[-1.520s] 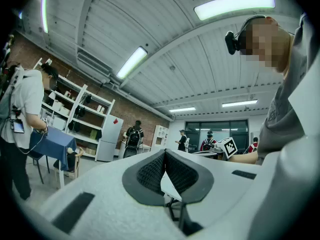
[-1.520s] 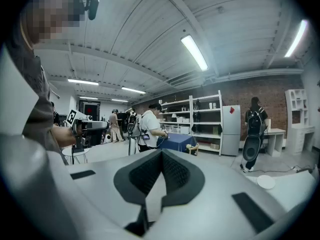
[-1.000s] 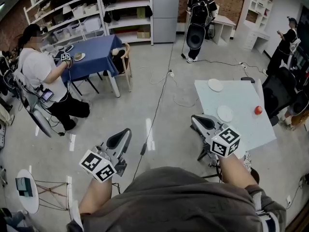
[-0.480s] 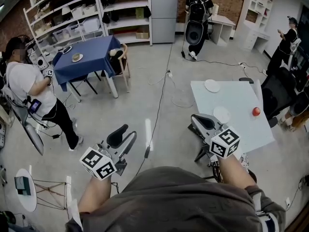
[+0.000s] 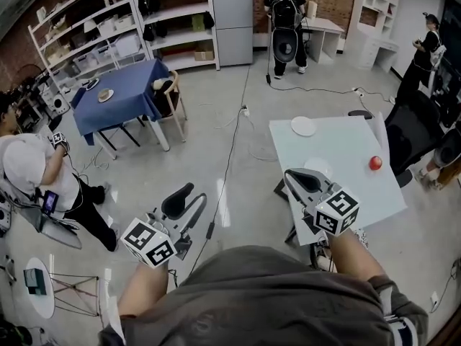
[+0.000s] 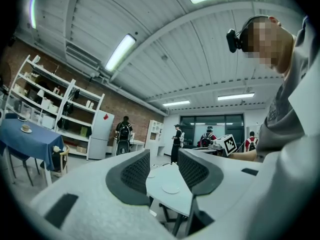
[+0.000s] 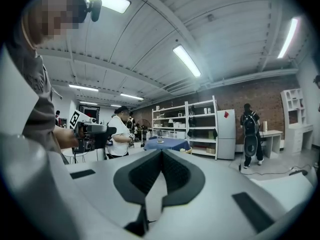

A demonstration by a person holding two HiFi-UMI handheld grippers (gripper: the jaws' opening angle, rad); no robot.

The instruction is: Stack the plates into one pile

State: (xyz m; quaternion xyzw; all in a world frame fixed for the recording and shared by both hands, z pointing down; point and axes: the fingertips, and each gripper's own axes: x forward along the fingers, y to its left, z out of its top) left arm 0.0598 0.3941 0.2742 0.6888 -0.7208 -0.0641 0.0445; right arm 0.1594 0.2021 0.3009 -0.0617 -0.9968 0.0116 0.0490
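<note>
Two white plates lie apart on the pale table [image 5: 346, 146]: the far plate [image 5: 303, 126] near its back edge, the near plate [image 5: 321, 167] partly hidden behind my right gripper [image 5: 289, 175]. That gripper is shut and empty, hovering over the table's near left corner. My left gripper [image 5: 194, 193] is open and empty over the floor, left of the table. In the left gripper view the table [image 6: 162, 194] shows between the jaws of the left gripper [image 6: 164, 164], with the near plate [image 6: 170, 188] and far plate [image 6: 151, 174] on it. The right gripper [image 7: 161, 153] faces the shelves.
A red ball [image 5: 374, 163] sits on the table's right side. A black chair [image 5: 407, 132] stands just beyond it. A cable [image 5: 232, 153] runs across the floor. A blue table [image 5: 119, 99] and shelves [image 5: 108, 20] stand at the far left. A person [image 5: 36, 171] stands at the left; others are at the back.
My left gripper's jaws have opened. Both grippers have come closer to the pale table, which now sits nearer in view. The person at the left has got up from the blue table.
</note>
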